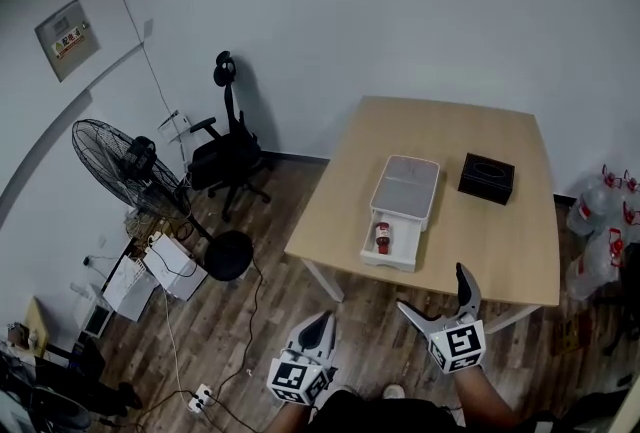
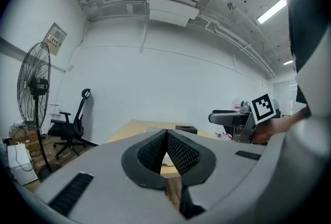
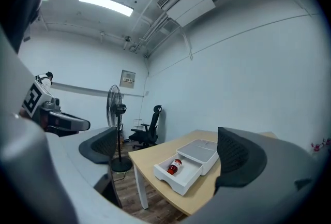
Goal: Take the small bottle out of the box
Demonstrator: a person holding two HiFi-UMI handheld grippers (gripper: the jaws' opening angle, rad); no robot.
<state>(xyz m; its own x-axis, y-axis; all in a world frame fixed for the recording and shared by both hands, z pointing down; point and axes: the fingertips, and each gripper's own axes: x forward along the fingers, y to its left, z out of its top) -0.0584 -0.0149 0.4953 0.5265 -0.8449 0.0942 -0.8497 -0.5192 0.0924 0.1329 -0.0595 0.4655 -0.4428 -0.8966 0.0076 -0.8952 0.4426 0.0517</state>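
Small bottle point(image 1: 382, 238) lies in the white box's point(image 1: 405, 183) pulled-out drawer point(image 1: 389, 261), exposed for pickup. Right gripper point(image 1: 432, 289), jaws wide apart, faces it from 5 o'clock (apparently ready to approach). Left gripper point(image 1: 321, 321), jaws closed on nothing, waits at 7 o'clock.

Drawer point(image 1: 392, 243) stands out of white box point(image 1: 405, 186) toward near table edge, top open. Small bottle point(image 1: 382, 237) lies inside, free room either side. Black box point(image 1: 487, 177) right of white box, apart. Table point(image 1: 500, 241) bare elsewhere. Right gripper point(image 1: 432, 289) jaws wide apart, left gripper point(image 1: 318, 326) jaws together, both off table at near side. Chair point(image 1: 228, 156), fan point(image 1: 125, 166) well left of table.
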